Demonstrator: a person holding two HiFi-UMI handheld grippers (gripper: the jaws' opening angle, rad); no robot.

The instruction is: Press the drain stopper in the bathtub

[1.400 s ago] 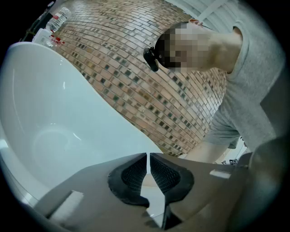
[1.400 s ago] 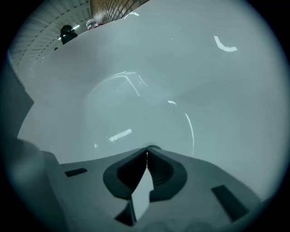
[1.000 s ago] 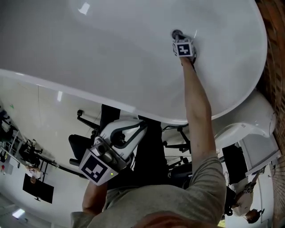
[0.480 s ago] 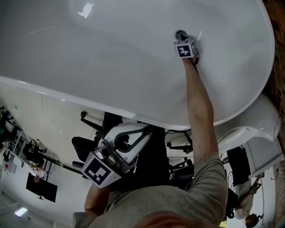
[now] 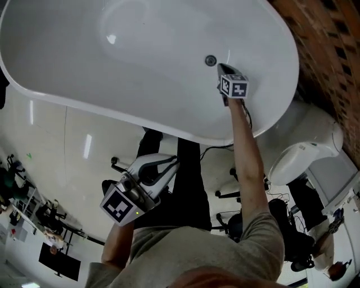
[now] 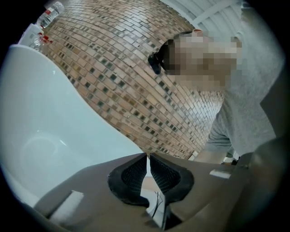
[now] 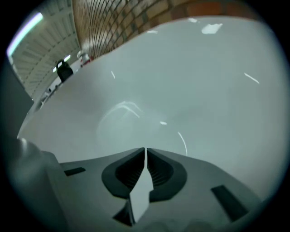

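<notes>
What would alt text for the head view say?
Seen from above, a person's outstretched arm holds the right gripper, jaws shut, inside a white bathtub, its tip just beside the round drain stopper. The left gripper, also shut, is held outside the tub near the person's body; a brick wall runs along the right.

Where the white oval bathtub [image 5: 140, 67] goes unseen or unclear

The head view's top edge cuts off the bathtub's far rim. On the bathtub's floor, the small round dark drain stopper [image 5: 210, 60] is too small to tell whether it sits raised or sunk. Just beside it, the right gripper [image 5: 223, 68] has its tips partly hidden behind its own marker cube. In the right gripper view, a small dark object [image 7: 63, 70] beyond the bathtub's rim is too blurred to name. In the left gripper view, the clear bottles [image 6: 47, 13] past the bathtub's end are too small to read.
</notes>
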